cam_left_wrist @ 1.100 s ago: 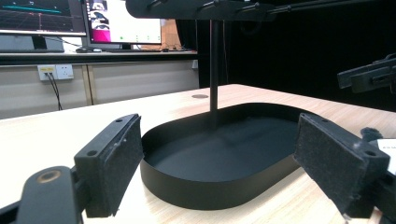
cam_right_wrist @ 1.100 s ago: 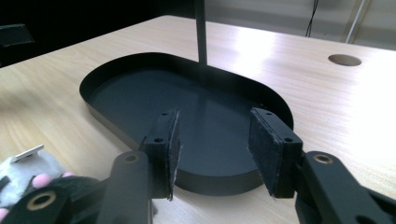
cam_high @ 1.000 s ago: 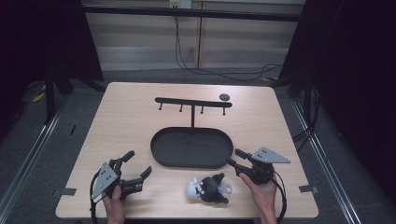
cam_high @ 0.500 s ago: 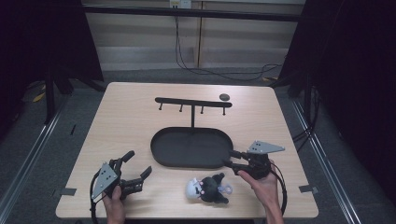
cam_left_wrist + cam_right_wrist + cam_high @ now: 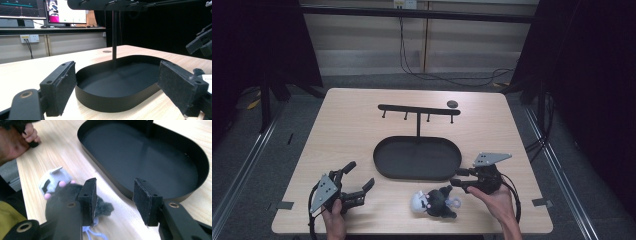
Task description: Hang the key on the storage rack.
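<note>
in the right gripper view the soft toy [image 5: 75, 195] is partly hidden behind the near jaw of the right claw [image 5: 115, 200], and the blue loop under it is cut off at the bottom edge. the toy's dark fur is blurred there, so its shape is hard to read; a pale grey part with pink dots sticks out on the far side. in the high view the toy [image 5: 434, 202] is small and its details run together. the stand's post [image 5: 115, 32] rises out of the tray, and its top bar with hooks is cut by the upper edge of the left gripper view. the tray [image 5: 150, 157] runs off the top of the right gripper view.

the toy lies on the bench [image 5: 352, 125] near the front edge, just in front of the tray [image 5: 417, 158]. it sits beside the right claw [image 5: 458, 178], a little to that claw's left and nearer the person, not between the jaws. the right claw is half spread with bare bench between its pads, and its jaws have just been closing a little with nothing between them. whether the near jaw touches the fur i cannot tell.

the left claw [image 5: 359, 177] rests at the front left of the bench, well apart from the toy, its jaws spread wide and holding nothing, pointed at the tray.
</note>
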The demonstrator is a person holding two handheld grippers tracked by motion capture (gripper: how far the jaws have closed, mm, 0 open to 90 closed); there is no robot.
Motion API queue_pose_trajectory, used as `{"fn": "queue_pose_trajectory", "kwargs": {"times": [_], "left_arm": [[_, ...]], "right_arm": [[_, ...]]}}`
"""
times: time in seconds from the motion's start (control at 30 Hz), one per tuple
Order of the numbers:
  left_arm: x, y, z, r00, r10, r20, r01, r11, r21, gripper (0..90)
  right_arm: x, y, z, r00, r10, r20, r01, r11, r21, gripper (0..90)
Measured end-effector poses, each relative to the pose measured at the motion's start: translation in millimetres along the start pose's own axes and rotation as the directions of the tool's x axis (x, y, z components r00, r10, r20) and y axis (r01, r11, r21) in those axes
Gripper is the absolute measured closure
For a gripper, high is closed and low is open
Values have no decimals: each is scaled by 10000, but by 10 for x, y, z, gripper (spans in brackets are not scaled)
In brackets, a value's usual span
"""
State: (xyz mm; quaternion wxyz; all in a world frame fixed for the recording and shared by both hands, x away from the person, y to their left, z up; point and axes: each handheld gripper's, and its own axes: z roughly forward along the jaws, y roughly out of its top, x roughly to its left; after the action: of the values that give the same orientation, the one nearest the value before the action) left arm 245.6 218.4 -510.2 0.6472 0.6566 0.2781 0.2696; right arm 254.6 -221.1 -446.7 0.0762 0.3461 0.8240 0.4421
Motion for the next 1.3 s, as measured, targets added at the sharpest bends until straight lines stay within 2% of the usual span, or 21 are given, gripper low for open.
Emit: {"fn": "queue_pose_trajectory", "kwargs": {"times": [0.07,0.17,0.23,0.3,0.37,0.57,0.63,0.73,1.0,1.07,1.17,1.3], "left_arm": [[0,0,0,10000,1,2,-1,10000,-1,154],[0,0,0,10000,0,0,0,10000,-1,154],[0,0,0,10000,2,-1,-2,10000,-3,154],[0,0,0,10000,-1,-1,1,10000,-2,154],[0,0,0,10000,2,-1,-2,10000,-2,154],[0,0,0,10000,0,1,0,10000,-2,154],[0,0,0,10000,0,-2,0,10000,-1,154],[0,0,0,10000,3,-2,-3,10000,-1,154],[0,0,0,10000,2,0,-2,10000,-1,154],[0,0,0,10000,-1,1,1,10000,-1,154],[0,0,0,10000,0,-6,0,10000,-1,154],[0,0,0,10000,-2,-3,2,10000,-4,154]], "right_arm": [[5,-5,8,9999,-71,-124,73,9998,167,538],[6,-17,32,9984,-74,-563,102,9987,493,572],[8,-25,44,9977,-142,-667,187,9976,664,601],[4,-33,45,9973,-188,-705,234,9975,660,635],[-3,-35,45,9953,-111,-957,183,9970,753,660],[-11,-37,85,9896,-172,-1428,390,9877,1513,693],[-6,-37,86,9904,-248,-1356,457,9872,1529,708],[-17,-39,91,9882,-224,-1518,478,9849,1663,713],[-7,14,126,9857,-306,-1658,719,9658,2490,670],[-3,24,144,9867,-338,-1590,776,9574,2780,661],[6,41,186,9836,-428,-1750,978,9426,3193,643],[5,77,241,9830,-365,-1798,998,9285,3577,589]]}}
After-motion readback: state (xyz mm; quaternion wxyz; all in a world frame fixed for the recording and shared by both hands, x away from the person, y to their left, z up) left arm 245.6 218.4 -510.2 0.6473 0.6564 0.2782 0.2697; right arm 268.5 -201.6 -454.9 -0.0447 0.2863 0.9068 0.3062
